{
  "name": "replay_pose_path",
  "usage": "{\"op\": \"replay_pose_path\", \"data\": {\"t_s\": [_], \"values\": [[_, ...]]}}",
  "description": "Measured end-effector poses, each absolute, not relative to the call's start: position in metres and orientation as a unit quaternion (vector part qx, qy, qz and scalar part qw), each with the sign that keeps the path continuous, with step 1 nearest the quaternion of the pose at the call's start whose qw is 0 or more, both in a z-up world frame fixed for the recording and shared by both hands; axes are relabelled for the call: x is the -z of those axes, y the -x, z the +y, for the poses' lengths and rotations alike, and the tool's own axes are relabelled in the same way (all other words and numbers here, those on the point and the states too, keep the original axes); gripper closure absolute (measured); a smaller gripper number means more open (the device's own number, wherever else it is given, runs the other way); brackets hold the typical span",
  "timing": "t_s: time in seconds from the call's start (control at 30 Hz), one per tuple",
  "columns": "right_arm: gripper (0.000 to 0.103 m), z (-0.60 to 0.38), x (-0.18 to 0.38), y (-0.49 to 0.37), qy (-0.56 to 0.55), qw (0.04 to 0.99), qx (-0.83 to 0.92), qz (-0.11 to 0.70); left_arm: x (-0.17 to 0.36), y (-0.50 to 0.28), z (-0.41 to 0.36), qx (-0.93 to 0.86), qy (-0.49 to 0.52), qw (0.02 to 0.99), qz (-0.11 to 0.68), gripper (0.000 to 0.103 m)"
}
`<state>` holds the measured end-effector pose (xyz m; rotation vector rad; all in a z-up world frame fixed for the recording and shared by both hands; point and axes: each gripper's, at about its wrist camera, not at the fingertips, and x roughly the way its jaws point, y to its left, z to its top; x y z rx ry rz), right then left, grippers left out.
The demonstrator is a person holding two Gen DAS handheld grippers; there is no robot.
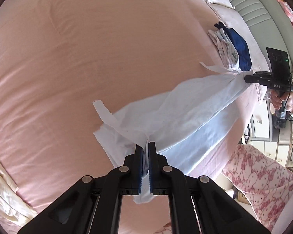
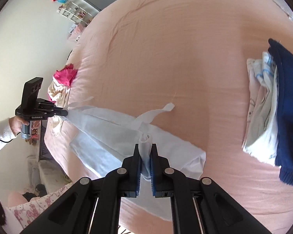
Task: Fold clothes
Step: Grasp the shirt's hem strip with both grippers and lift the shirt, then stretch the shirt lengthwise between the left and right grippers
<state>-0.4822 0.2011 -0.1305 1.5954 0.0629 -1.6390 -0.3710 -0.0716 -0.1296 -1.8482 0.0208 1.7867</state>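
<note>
Bedroom — pink bed [image 1: 87,58], headboard [image 1: 244,5].

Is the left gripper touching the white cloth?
Touching. In the left wrist view, the left gripper is shut on the white cloth, with fabric pinched between its pads.

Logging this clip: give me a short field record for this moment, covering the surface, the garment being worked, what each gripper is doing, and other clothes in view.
surface: pink bedsheet
garment in work: white garment with loose strap ends, stretched between the two grippers above the sheet
left gripper: shut on one end of the garment
right gripper: shut on the other end, fabric bunched between the fingers
folded stack: pale printed pieces with a navy blue garment on top, on the bed
unfolded pile: magenta and cream clothes at the bed's edge
</note>
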Motion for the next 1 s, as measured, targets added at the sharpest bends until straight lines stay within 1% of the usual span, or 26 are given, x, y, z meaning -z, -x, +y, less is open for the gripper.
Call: {"op": "replay_pose_path", "data": {"t_s": [0.13, 0.2, 0.3, 0.4, 0.43, 0.5, 0.57, 0.67, 0.73, 0.77, 0.83, 0.87, 0.9, 0.97, 1.0], "values": [[0.097, 0.206, 0.148, 0.457, -0.652, 0.406, 0.639, 0.038, 0.138, 0.338, -0.081, -0.652, 0.708, 0.271, -0.02, 0.099], [0.097, 0.207, 0.156, 0.445, -0.657, 0.4, 0.637, 0.052, 0.141, 0.327, -0.082, -0.653, 0.71, 0.264, -0.004, 0.099], [0.096, 0.202, 0.176, 0.426, -0.666, 0.384, 0.634, 0.083, 0.158, 0.311, -0.074, -0.64, 0.725, 0.254, 0.021, 0.098], [0.096, 0.207, 0.198, 0.419, -0.692, 0.356, 0.621, 0.093, 0.171, 0.294, -0.068, -0.628, 0.736, 0.247, 0.06, 0.098], [0.095, 0.209, 0.204, 0.417, -0.699, 0.348, 0.617, 0.095, 0.172, 0.289, -0.069, -0.623, 0.741, 0.242, 0.065, 0.098], [0.086, 0.216, 0.206, 0.415, -0.708, 0.338, 0.614, 0.09, 0.17, 0.281, -0.073, -0.617, 0.748, 0.235, 0.062, 0.098], [0.084, 0.227, 0.206, 0.415, -0.715, 0.321, 0.615, 0.09, 0.167, 0.273, -0.077, -0.612, 0.756, 0.227, 0.059, 0.098], [0.084, 0.247, 0.204, 0.421, -0.723, 0.258, 0.631, 0.11, 0.155, 0.273, -0.084, -0.613, 0.759, 0.21, 0.065, 0.098], [0.084, 0.261, 0.193, 0.432, -0.712, 0.197, 0.664, 0.116, 0.146, 0.274, -0.088, -0.615, 0.76, 0.199, 0.068, 0.098], [0.084, 0.261, 0.182, 0.436, -0.696, 0.183, 0.686, 0.111, 0.136, 0.282, -0.091, -0.634, 0.744, 0.203, 0.056, 0.098], [0.083, 0.244, 0.157, 0.439, -0.659, 0.213, 0.714, 0.105, 0.121, 0.297, -0.085, -0.665, 0.713, 0.216, 0.052, 0.096], [0.08, 0.225, 0.15, 0.436, -0.645, 0.247, 0.713, 0.119, 0.12, 0.3, -0.076, -0.672, 0.702, 0.227, 0.063, 0.093], [0.074, 0.205, 0.143, 0.431, -0.631, 0.28, 0.711, 0.133, 0.122, 0.306, -0.067, -0.674, 0.695, 0.239, 0.072, 0.091], [0.063, 0.161, 0.141, 0.414, -0.611, 0.349, 0.691, 0.165, 0.135, 0.316, -0.048, -0.668, 0.694, 0.256, 0.084, 0.084], [0.061, 0.142, 0.143, 0.401, -0.603, 0.375, 0.68, 0.182, 0.141, 0.318, -0.039, -0.664, 0.695, 0.259, 0.094, 0.083]]}}
